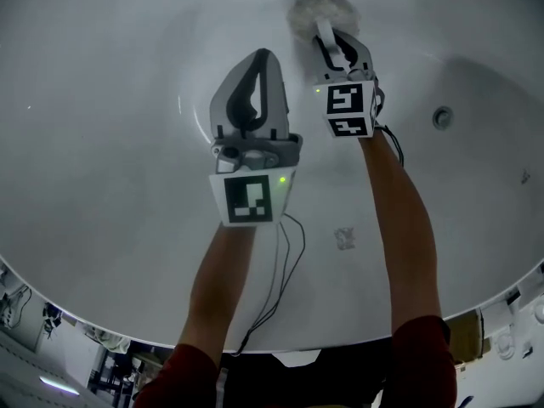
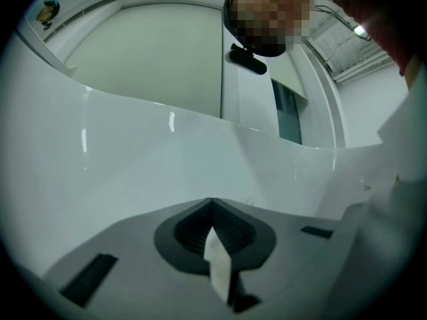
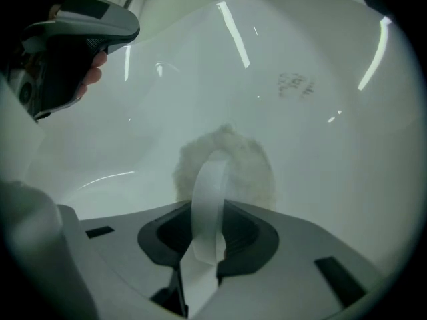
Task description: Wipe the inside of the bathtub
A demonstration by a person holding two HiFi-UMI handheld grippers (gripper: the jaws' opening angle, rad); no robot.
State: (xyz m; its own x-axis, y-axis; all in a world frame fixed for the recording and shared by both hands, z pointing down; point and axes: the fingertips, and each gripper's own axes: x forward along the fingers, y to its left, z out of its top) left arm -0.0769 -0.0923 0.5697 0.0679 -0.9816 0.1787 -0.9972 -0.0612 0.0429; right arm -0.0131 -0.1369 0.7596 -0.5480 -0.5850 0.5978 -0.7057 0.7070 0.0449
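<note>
One fluffy pad (image 3: 230, 159) beyond right gripper (image 3: 212, 213), strap (image 3: 208, 192) between its jaws

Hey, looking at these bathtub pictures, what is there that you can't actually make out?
Fluffy pad: its wiping face is pressed to the bathtub, hidden in head and right gripper views; the right gripper, shut on its strap, covers part.
White sliver in the shut left gripper: left gripper view, too little shows to identify it.
Grey marks: right gripper view, blurred.
Round fitting: head view, too small to tell its type.

Fluffy pad (image 1: 321, 7) partly behind right tool (image 1: 330, 42)
</note>
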